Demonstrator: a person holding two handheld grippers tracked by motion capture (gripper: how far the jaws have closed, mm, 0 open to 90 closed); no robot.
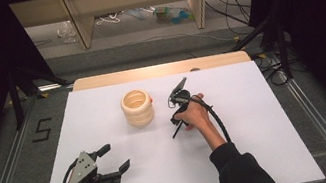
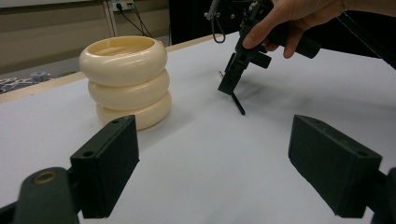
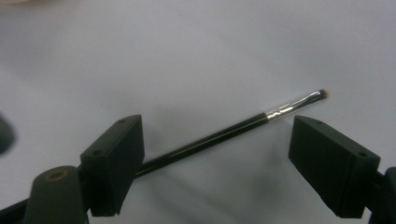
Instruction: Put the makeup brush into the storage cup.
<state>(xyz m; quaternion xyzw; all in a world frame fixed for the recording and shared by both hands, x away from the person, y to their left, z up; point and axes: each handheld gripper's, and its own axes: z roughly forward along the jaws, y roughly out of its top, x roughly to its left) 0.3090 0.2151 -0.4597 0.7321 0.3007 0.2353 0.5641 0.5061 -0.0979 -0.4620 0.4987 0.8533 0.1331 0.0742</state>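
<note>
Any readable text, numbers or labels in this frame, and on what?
"5": dark digit marked on the grey floor left of the table.
Nothing legible on the ringed holder, the brush, or either gripper.
Packaging on the far floor: too small to read.
</note>
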